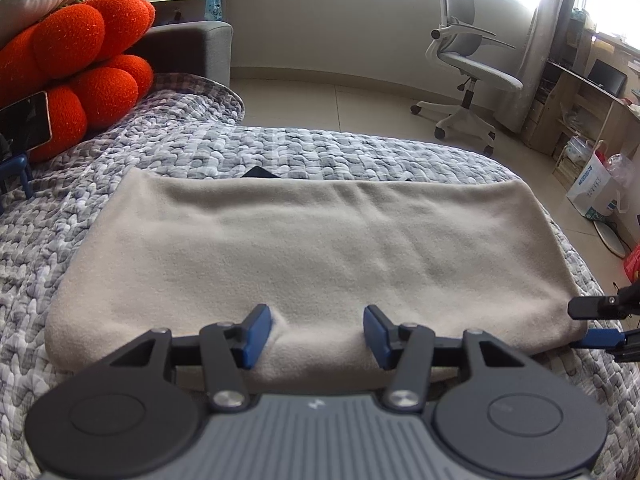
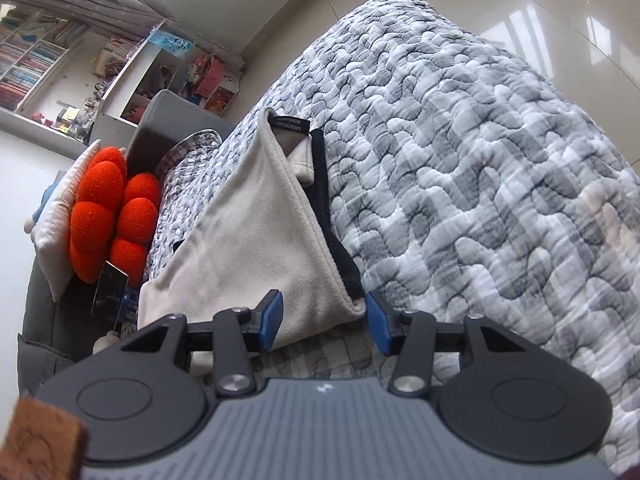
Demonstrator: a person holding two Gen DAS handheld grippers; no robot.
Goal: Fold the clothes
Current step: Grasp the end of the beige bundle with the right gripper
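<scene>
A single beige fleece garment [image 1: 304,248] lies folded flat on a bed under a grey-and-white quilted bedspread [image 1: 280,152], with dark trim [image 2: 332,216] showing along one edge. A black label [image 2: 290,126] sewn at its far corner carries white lettering too small to read. Two handheld grippers work its near edge: the left gripper [image 1: 318,336] has its jaws apart, a small hump of fleece between them but the blue pads not pressing it; the right gripper [image 2: 324,320] also stands with jaws apart, straddling the garment's near corner. One orange lobed cushion [image 1: 76,68] sits at the head of the bed, a phone [image 1: 26,128] propped on a blue stand before it. One white office chair [image 1: 468,60] stands on the tiled floor. A white bag [image 1: 596,192] by the desk [image 1: 588,80] bears blue print, illegible.
</scene>
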